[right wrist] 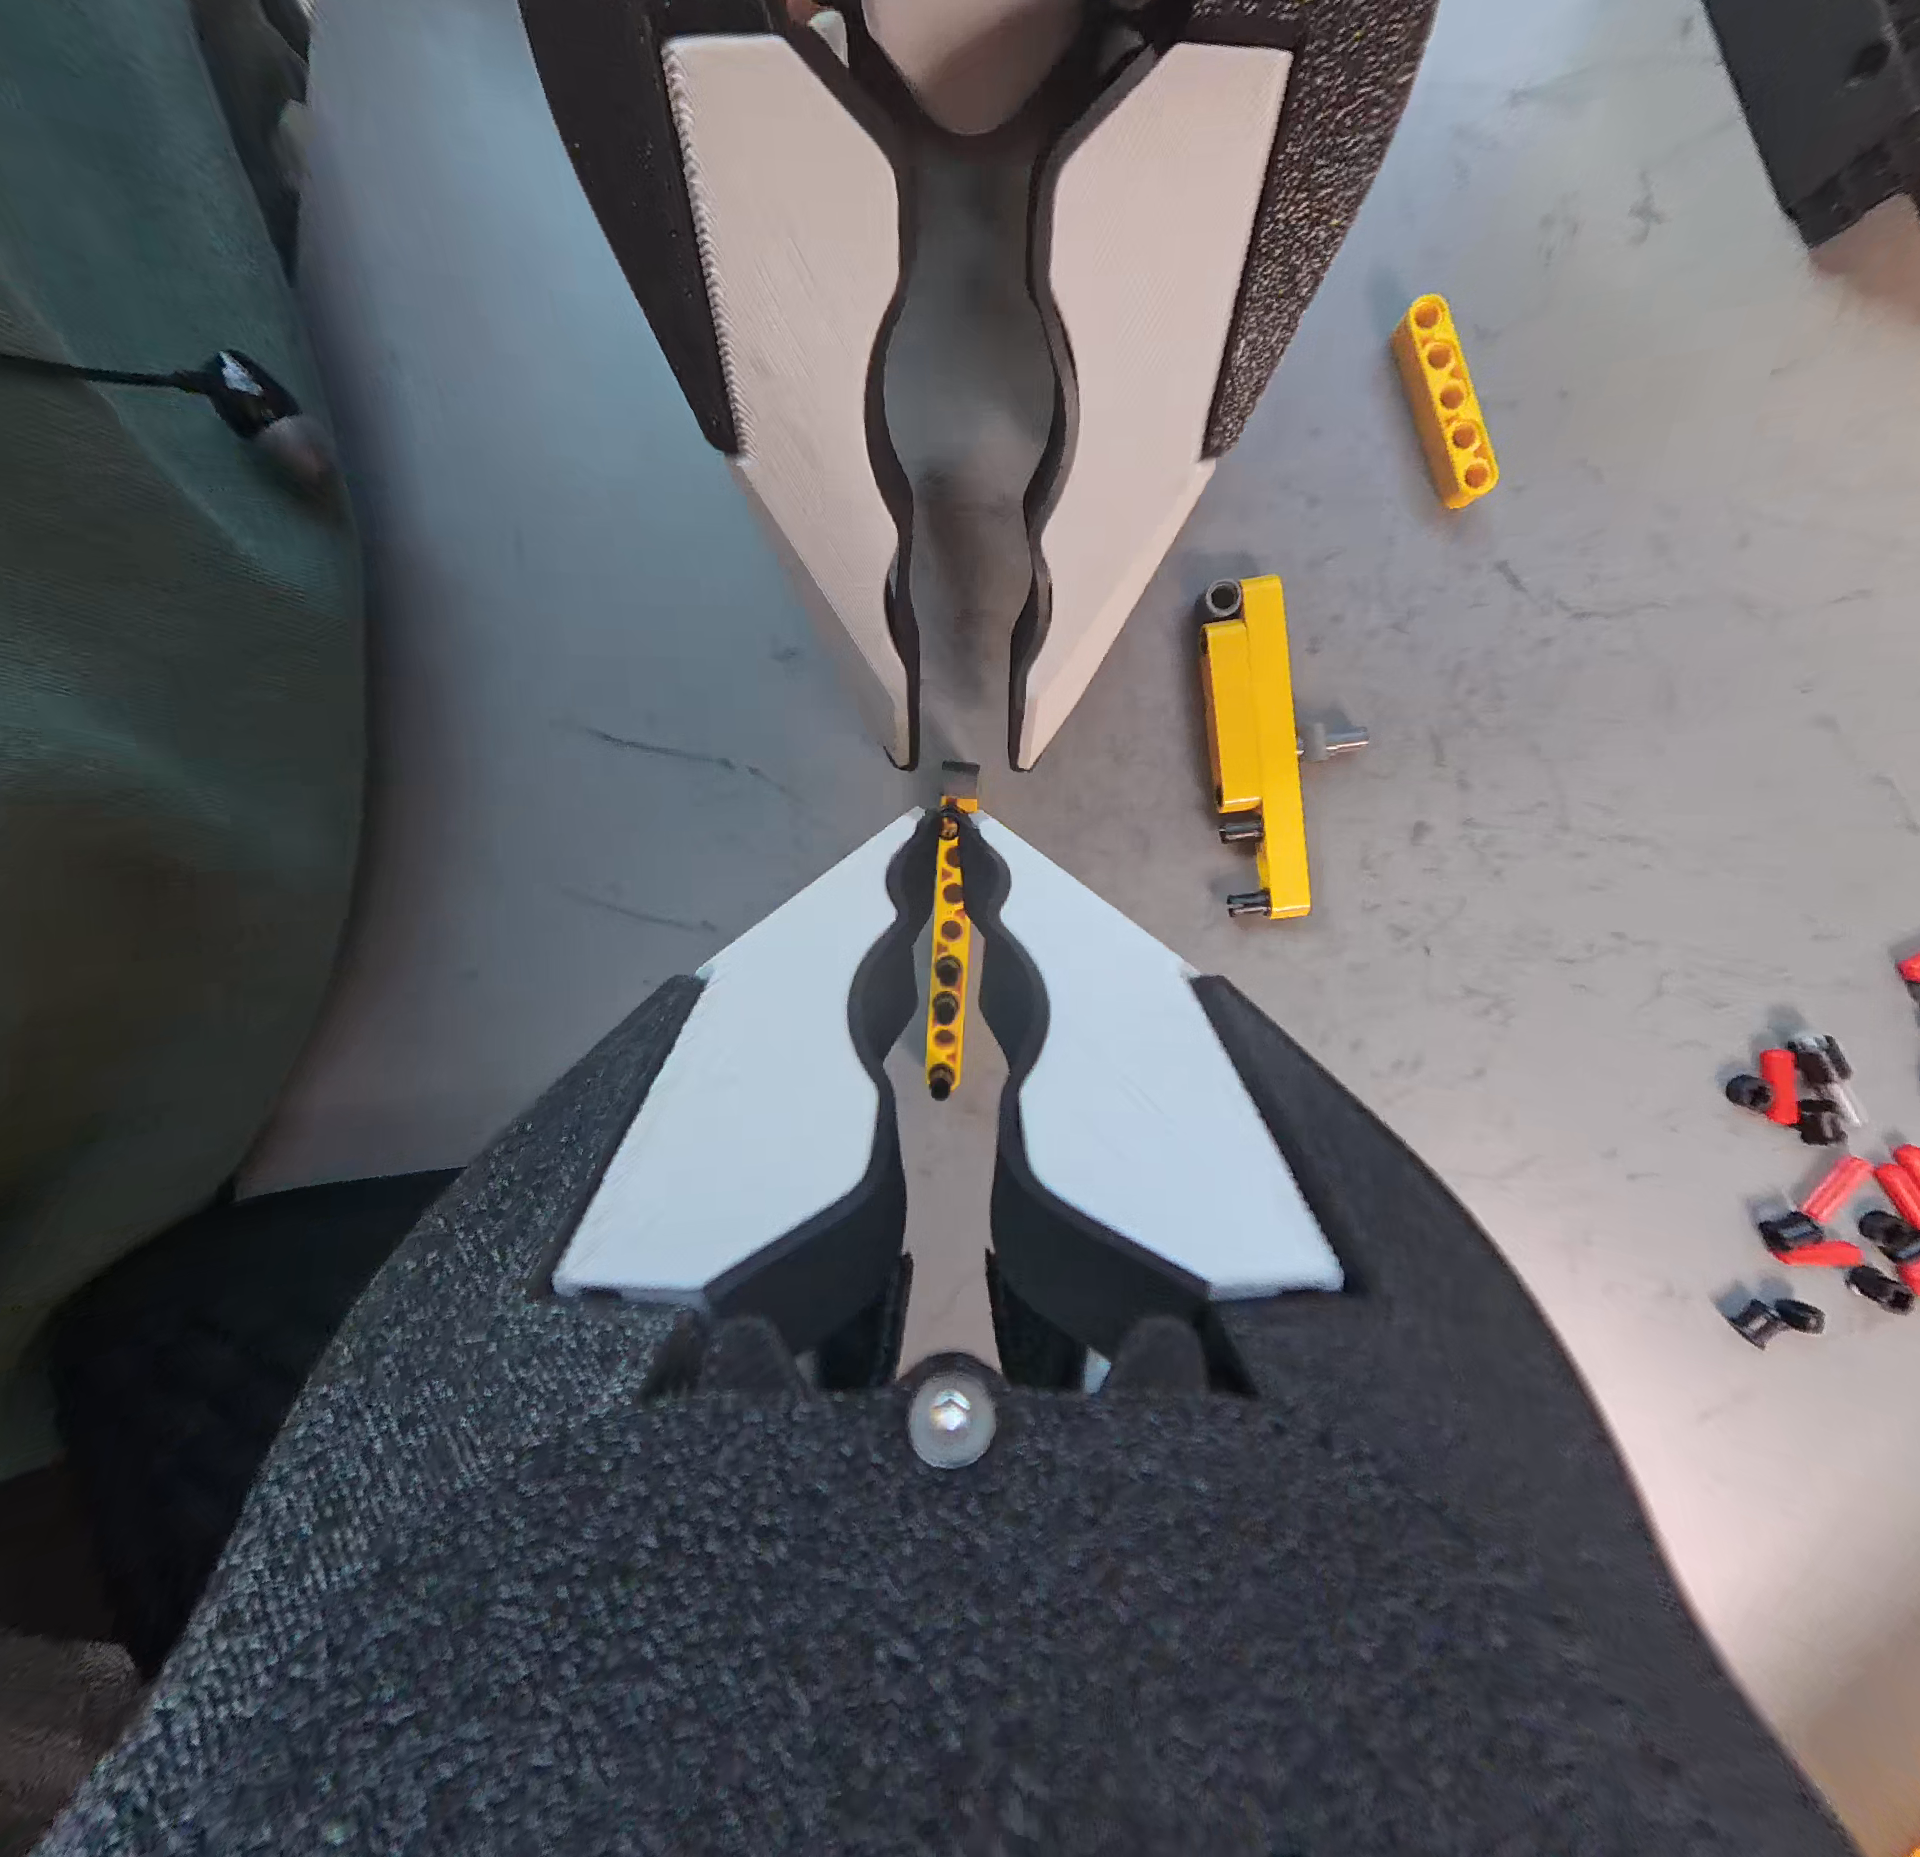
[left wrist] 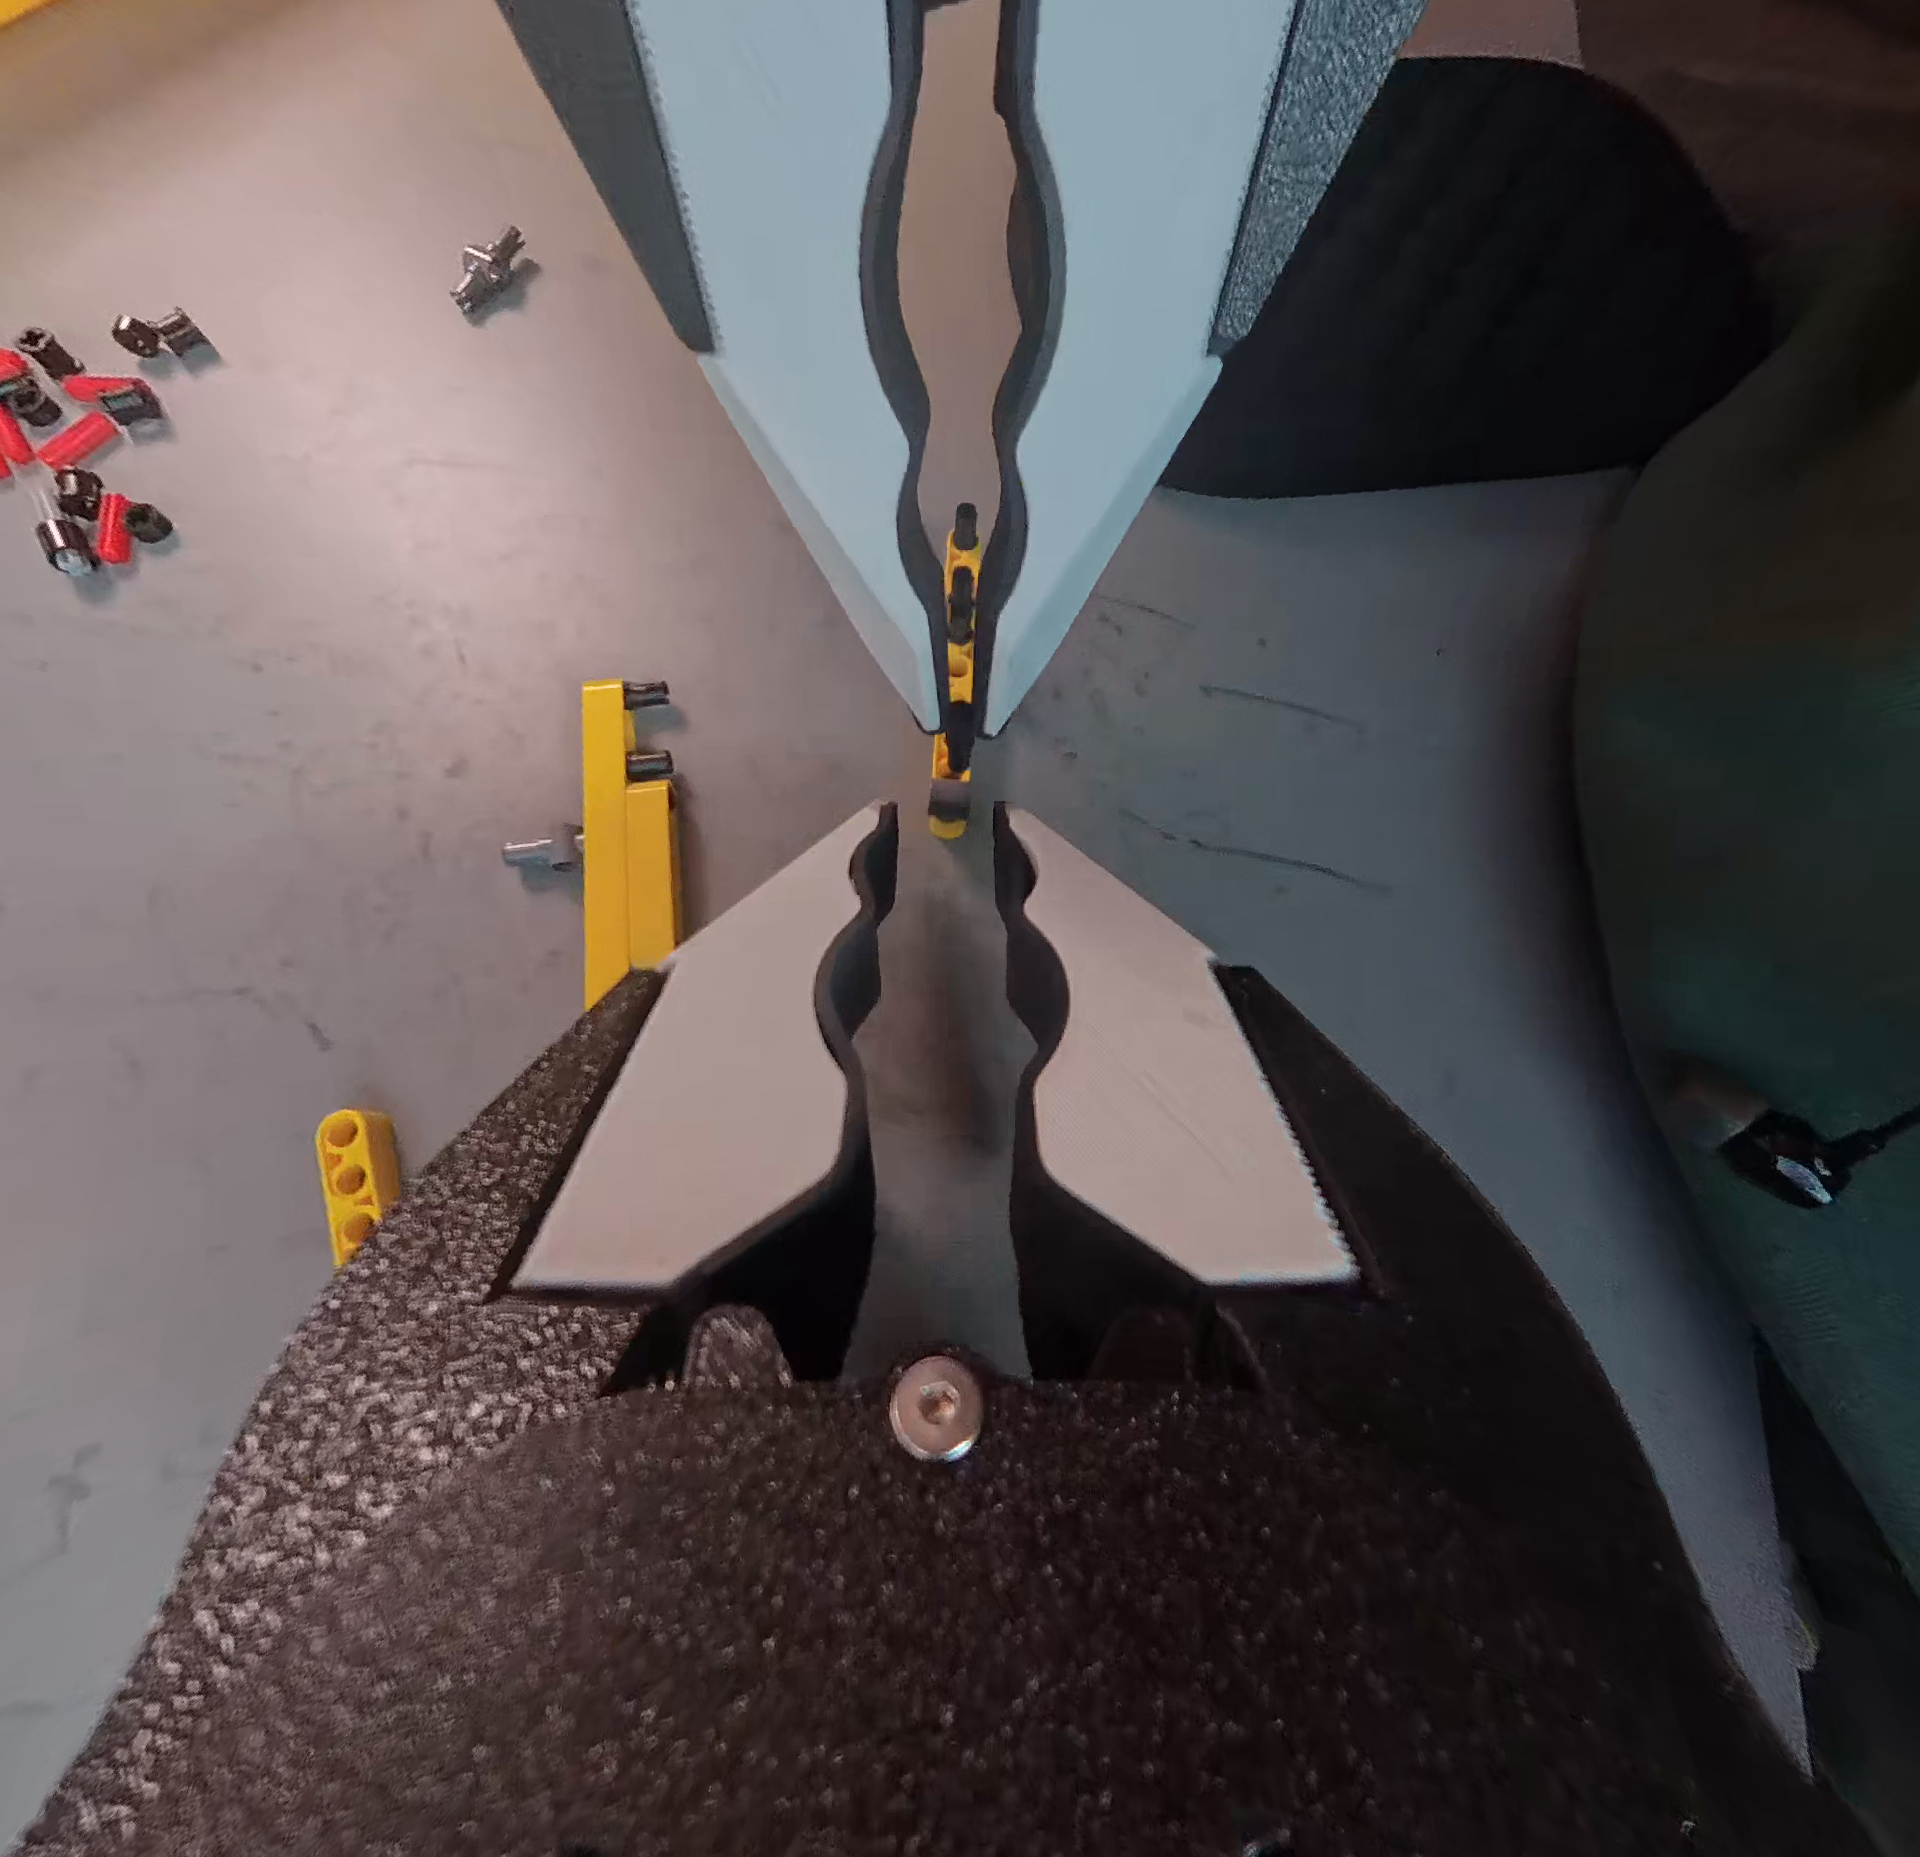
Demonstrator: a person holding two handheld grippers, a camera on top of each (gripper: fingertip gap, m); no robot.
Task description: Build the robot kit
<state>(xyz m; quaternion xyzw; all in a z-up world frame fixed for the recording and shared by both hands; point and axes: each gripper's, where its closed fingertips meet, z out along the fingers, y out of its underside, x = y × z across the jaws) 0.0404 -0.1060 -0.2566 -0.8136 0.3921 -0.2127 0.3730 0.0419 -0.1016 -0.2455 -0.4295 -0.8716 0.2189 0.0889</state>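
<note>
while my right gripper clamps a yellow holed beam, my left gripper gapes tip-to-tip, seemingly not touching it.

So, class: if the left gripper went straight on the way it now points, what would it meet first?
The left gripper, jaws apart, points at the tip of the yellow beam clamped in the right gripper facing it. It would likely meet that beam tip first; the depth of the gap is unclear.

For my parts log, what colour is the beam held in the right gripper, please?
Yellow beam, clearest in the right wrist view.
</note>
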